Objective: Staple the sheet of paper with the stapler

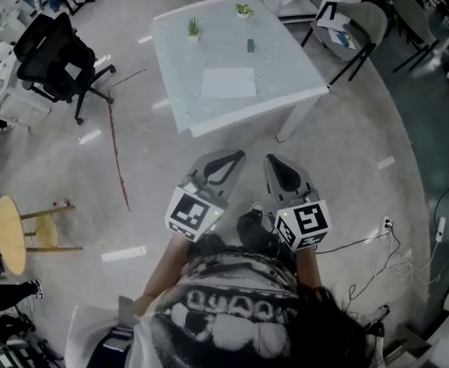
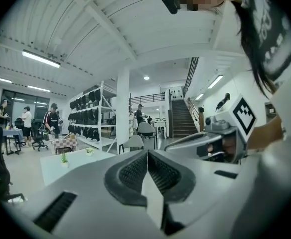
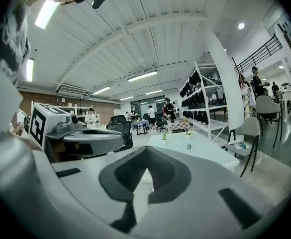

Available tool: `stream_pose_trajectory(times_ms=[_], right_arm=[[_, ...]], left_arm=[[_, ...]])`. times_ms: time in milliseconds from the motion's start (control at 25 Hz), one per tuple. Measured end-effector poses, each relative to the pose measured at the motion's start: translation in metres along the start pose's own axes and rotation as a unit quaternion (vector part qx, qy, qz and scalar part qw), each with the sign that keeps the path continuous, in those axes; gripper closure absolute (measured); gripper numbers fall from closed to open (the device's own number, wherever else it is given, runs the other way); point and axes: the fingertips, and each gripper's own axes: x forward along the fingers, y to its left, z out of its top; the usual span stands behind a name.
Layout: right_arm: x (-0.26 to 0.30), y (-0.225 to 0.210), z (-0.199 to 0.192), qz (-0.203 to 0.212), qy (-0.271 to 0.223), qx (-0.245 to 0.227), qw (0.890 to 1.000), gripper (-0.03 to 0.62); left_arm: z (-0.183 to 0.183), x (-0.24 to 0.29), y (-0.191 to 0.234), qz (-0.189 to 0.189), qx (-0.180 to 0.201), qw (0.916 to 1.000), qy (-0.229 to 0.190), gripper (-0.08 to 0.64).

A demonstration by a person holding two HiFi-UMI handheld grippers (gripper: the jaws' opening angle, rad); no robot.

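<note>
White sheet of paper (image 1: 229, 83) lies flat on the table (image 1: 289, 64), with the small dark stapler (image 1: 250, 45) well apart beyond it. The left hand-held gripper (image 1: 236, 156) and right hand-held gripper (image 1: 273, 160) are both pinched together, empty, well short of the table. Likely trouble: loose paper sliding or creasing under a clumsy pinch.

Large open workshop-office hall, storage racks (image 2: 88, 119), staircase (image 2: 181, 121), office chair (image 1: 51, 54), white table (image 1: 285, 61)

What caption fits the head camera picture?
Shut left gripper and shut right gripper point toward a white table with a sheet of paper, a stapler and two small plants.
</note>
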Motion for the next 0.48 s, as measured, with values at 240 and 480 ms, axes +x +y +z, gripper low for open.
stream_pose_trajectory(times_ms=[240, 480], right_arm=[[0.000, -0.047, -0.002, 0.039, 0.006, -0.001, 0.999, 0.594], [0.005, -0.074, -0.010, 0.065, 0.011, 0.021, 0.998, 0.594]], left_arm=[[-0.001, 0.045, -0.008, 0.038, -0.002, 0.9992, 0.011, 0.555], [-0.008, 0.070, -0.014, 0.056, -0.006, 0.9979, 0.033, 0.555]])
